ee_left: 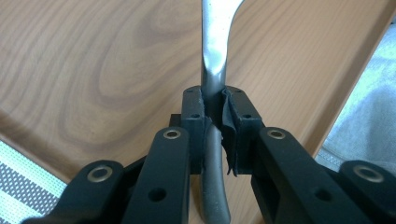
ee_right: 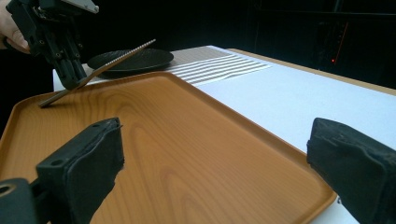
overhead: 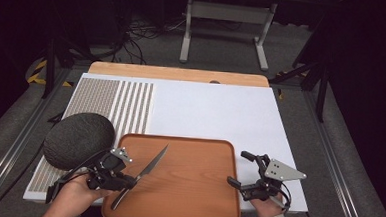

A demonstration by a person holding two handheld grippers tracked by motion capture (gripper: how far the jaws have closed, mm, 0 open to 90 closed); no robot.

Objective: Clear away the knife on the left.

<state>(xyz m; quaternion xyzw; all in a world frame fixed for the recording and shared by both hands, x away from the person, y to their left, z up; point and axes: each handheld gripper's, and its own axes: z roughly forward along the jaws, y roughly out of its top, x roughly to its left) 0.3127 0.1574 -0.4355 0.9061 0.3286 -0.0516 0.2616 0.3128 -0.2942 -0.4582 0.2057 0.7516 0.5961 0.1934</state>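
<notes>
The desk (overhead: 221, 110) carries a white mat with a striped patch at its far left, and the wooden tray (overhead: 192, 188) sits at the mat's near edge; everything below is placed against that tray. Just off the tray's left rim lies a dark round plate (overhead: 79, 140). Over the tray's left part the left claw (overhead: 122, 181) is clamped tight on a table knife (overhead: 150, 169), its pads pinching the handle near where the blade begins. In the right gripper view the knife (ee_right: 98, 70) is tilted, handle end low, at or just above the tray floor, and the serrated blade raised toward the plate side. By the tray's right rim the right claw (overhead: 240, 168) hangs wide open, holding nothing.

The step in hand looks like setting the knife down on the tray. To do it well, level the blade so it lies flat, lower until the handle rests fully, and only then release, so it does not tip or slide.
</notes>
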